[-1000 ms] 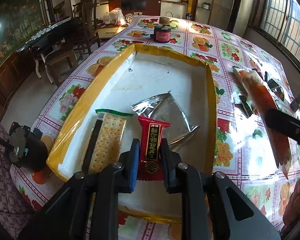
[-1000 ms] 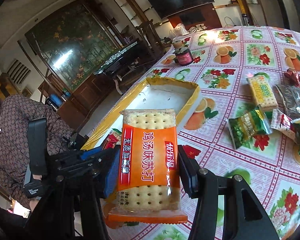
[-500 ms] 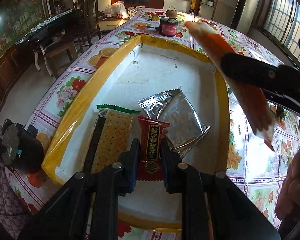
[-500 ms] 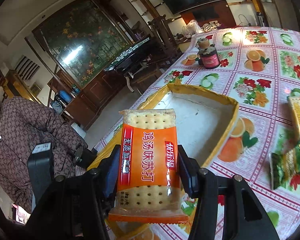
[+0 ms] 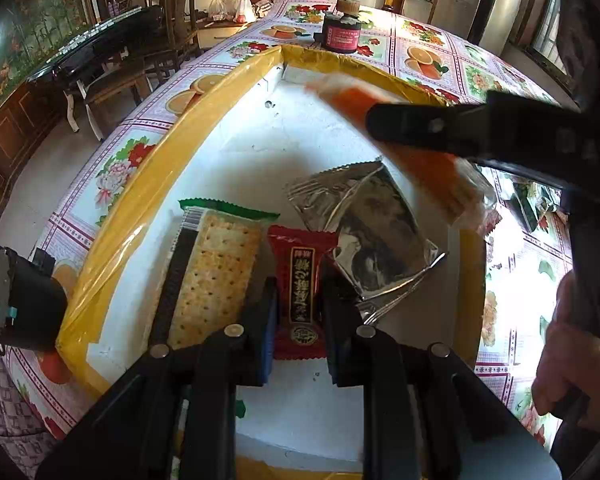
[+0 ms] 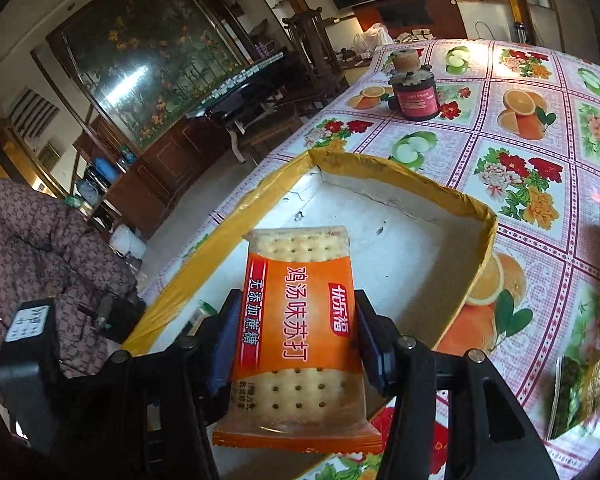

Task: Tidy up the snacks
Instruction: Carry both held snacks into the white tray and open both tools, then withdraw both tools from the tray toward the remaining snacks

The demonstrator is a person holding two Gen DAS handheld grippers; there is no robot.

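In the left wrist view my left gripper [image 5: 298,294] is shut on a small red snack packet [image 5: 302,248], low over the near end of a white box with a yellow rim [image 5: 152,176]. In the box lie a green-edged cracker pack [image 5: 216,264] and a silver packet [image 5: 380,232]. My right gripper [image 6: 296,308] is shut on an orange cracker pack [image 6: 300,256] and holds it above the box [image 6: 380,248]. That orange pack [image 5: 424,164] also shows, blurred, over the right side of the box.
A dark jar [image 5: 340,34] stands on the floral tablecloth beyond the box. Loose snack packets [image 6: 580,380] lie on the table to the right. A black device [image 5: 24,312] sits by the box's left corner. A person's hand [image 5: 572,352] is at right; chairs stand beyond the table.
My right gripper has carried the orange cracker pack leftward from the table's snack pile to above the box. My left gripper, still holding the red packet, has sunk slightly toward the box.
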